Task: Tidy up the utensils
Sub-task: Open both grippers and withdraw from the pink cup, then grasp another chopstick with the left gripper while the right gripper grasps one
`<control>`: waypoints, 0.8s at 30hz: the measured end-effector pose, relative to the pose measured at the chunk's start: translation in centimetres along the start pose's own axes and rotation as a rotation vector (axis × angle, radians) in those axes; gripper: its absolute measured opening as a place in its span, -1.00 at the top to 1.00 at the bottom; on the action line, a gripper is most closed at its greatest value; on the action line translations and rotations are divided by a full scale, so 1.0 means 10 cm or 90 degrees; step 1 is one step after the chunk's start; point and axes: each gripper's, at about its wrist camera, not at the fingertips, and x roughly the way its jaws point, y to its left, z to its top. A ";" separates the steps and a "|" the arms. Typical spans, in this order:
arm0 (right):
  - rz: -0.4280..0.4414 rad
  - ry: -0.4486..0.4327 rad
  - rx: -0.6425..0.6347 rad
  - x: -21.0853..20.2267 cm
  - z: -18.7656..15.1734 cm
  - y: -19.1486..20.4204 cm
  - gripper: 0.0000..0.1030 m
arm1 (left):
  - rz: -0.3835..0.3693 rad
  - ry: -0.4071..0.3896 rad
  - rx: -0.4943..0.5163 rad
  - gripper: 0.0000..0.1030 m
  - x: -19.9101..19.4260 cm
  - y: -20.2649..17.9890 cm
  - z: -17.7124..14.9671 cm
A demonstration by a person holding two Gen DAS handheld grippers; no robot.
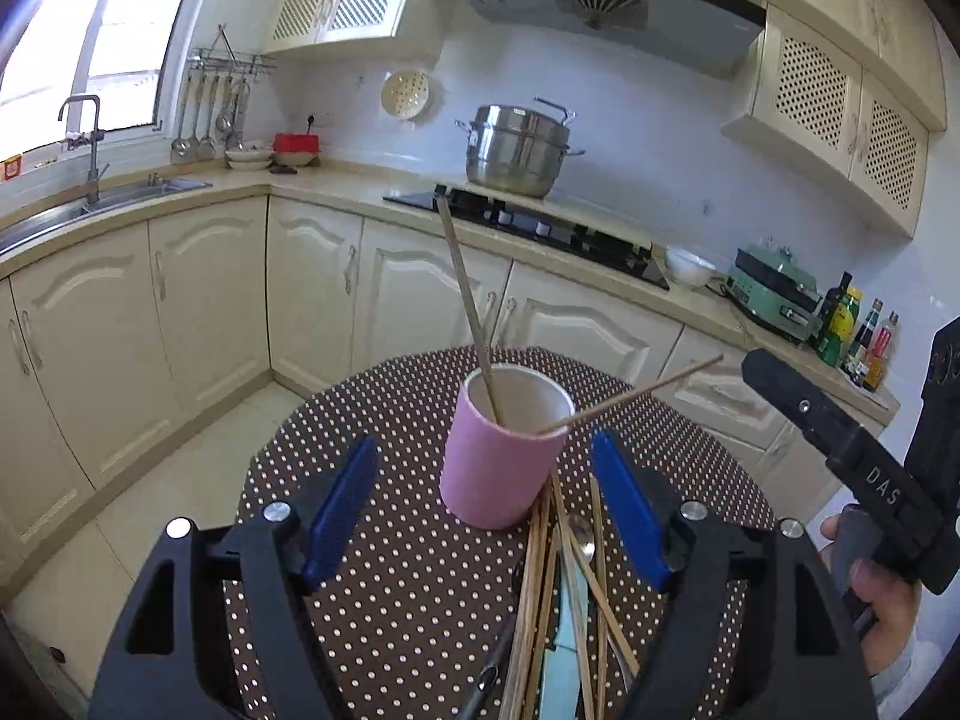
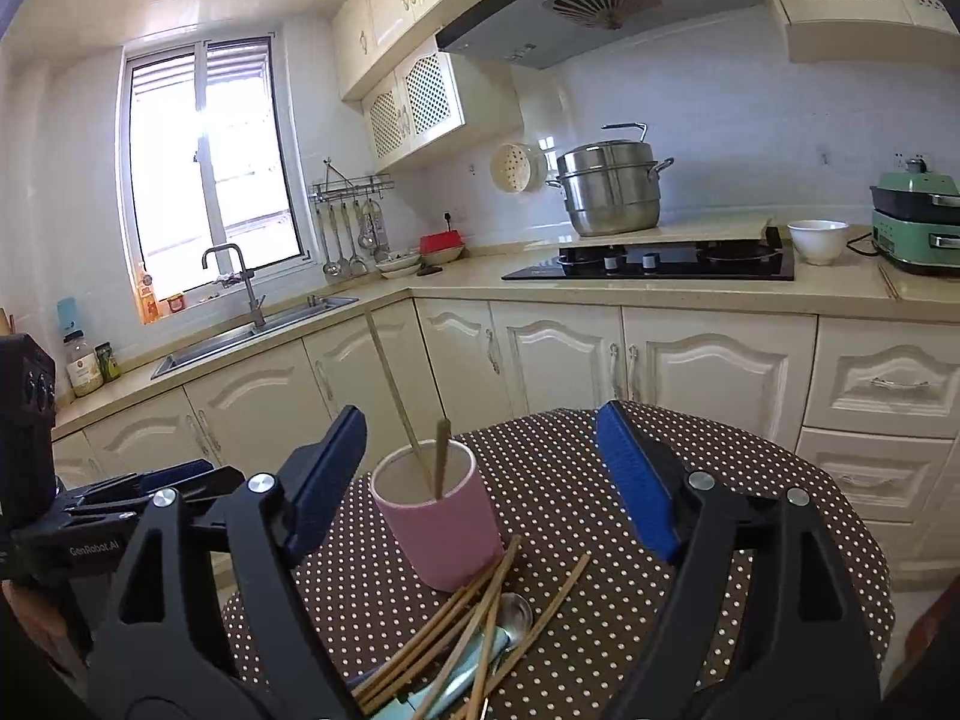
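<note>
Both hand-held grippers, left and right, hang open and empty over the polka-dot desk. The loose chopsticks lie heaped just beside the pink cup, which already holds two. They look light, stiff and slick, best pinched mid-shaft. The left view shows the right hand; only the right view shows the heap's fan.

Both wrist cams sit low over the worktop, close in, facing kitchen cabinets; both share the pink cup.
</note>
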 end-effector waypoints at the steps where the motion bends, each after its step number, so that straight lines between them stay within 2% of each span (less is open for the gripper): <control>1: -0.004 0.009 0.003 -0.01 -0.04 -0.03 -0.54 | -0.004 0.022 0.002 -0.41 0.06 0.00 -0.04; 8: -0.030 0.109 0.031 0.03 -0.42 -0.26 -0.54 | -0.046 0.192 0.021 -0.41 0.54 0.00 -0.37; 14: -0.030 0.185 0.049 0.10 -0.75 -0.37 -0.54 | -0.053 0.283 0.022 -0.37 0.88 -0.02 -0.62; 16: -0.029 0.201 0.054 0.12 -0.82 -0.39 -0.54 | -0.065 0.307 0.022 -0.07 0.96 -0.05 -0.67; 20: -0.025 0.224 0.056 0.15 -0.90 -0.39 -0.54 | -0.077 0.337 0.032 0.14 1.06 -0.15 -0.74; 23: -0.023 0.237 0.056 0.16 -0.95 -0.38 -0.54 | -0.068 0.356 0.046 0.42 1.11 -0.22 -0.78; 24: -0.021 0.242 0.056 0.18 -0.96 -0.37 -0.54 | -0.068 0.363 0.045 0.61 1.13 -0.22 -0.79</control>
